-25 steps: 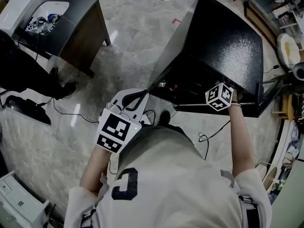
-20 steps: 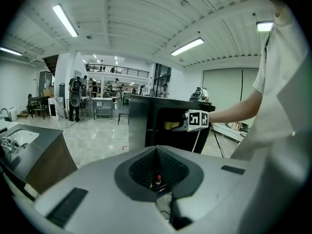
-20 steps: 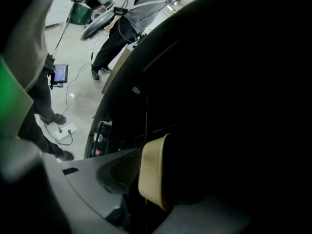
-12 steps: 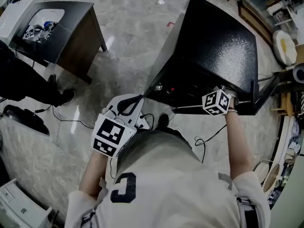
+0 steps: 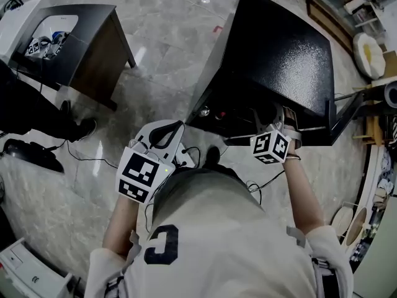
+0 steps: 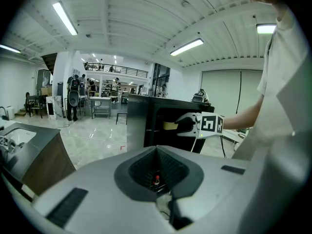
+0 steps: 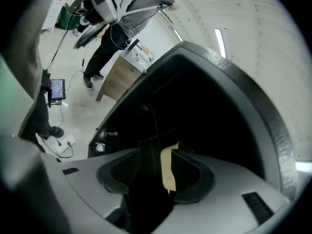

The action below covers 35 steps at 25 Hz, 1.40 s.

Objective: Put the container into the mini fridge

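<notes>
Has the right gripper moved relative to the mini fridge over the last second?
Yes. In the head view the right gripper has drawn back toward the person, slightly out of the mini fridge opening, jaws shut on the container.

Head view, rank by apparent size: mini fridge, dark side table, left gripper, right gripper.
1. mini fridge
2. dark side table
3. left gripper and right gripper, unranked: the left looks bigger, but may just be nearer the camera, and the right's tips, holding the container, sit inside the fridge.

I see a glossy grey marble floor (image 5: 167, 48), a dark wooden counter (image 5: 90, 33) at upper left, and strip lights (image 6: 65, 17) along a white ribbed ceiling (image 6: 141, 18).
</notes>
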Each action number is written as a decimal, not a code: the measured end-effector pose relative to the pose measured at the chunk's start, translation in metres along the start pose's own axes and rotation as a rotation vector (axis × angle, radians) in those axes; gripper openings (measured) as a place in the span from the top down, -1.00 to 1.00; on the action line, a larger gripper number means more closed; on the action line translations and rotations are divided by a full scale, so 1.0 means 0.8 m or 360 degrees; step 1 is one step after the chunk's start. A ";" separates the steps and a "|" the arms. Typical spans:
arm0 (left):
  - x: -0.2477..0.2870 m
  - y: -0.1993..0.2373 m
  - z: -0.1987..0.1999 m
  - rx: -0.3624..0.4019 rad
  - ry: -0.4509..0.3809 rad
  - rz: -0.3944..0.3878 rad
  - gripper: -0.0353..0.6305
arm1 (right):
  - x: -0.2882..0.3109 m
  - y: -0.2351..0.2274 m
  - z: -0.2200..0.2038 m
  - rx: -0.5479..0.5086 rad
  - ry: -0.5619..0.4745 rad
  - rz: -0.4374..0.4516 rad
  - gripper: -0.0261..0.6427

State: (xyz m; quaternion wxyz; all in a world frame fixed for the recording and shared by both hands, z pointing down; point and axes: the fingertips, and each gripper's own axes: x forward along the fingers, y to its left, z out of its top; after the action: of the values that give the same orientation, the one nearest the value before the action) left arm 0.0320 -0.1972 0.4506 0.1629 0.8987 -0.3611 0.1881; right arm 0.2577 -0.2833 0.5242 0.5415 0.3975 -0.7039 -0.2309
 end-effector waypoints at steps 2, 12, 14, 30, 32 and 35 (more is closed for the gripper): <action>0.001 0.003 0.003 0.0007 -0.0004 0.0008 0.73 | 0.010 0.011 -0.011 -0.0002 0.0042 0.0044 0.36; -0.011 0.028 -0.004 -0.0004 0.0023 0.0077 0.73 | 0.052 -0.004 -0.050 0.0113 0.0218 0.0035 0.36; -0.013 0.032 -0.005 -0.0011 0.0024 0.0090 0.73 | 0.055 -0.008 -0.052 0.0120 0.0227 0.0025 0.36; -0.037 0.051 -0.015 -0.0032 0.0014 0.0130 0.73 | -0.011 0.011 0.019 0.0265 -0.0082 0.0057 0.36; -0.044 0.052 -0.018 -0.0024 0.0012 0.0117 0.73 | -0.028 0.020 0.038 0.0319 -0.0118 0.0089 0.36; -0.056 0.048 -0.021 -0.0005 -0.0004 0.0080 0.73 | -0.053 0.031 0.066 0.0436 -0.0156 0.0132 0.36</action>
State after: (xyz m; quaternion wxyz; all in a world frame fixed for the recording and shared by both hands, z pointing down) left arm -0.0289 -0.1899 0.4507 0.1592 0.8893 -0.3841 0.1904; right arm 0.2041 -0.2399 0.5023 0.4563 0.4263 -0.7703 -0.1294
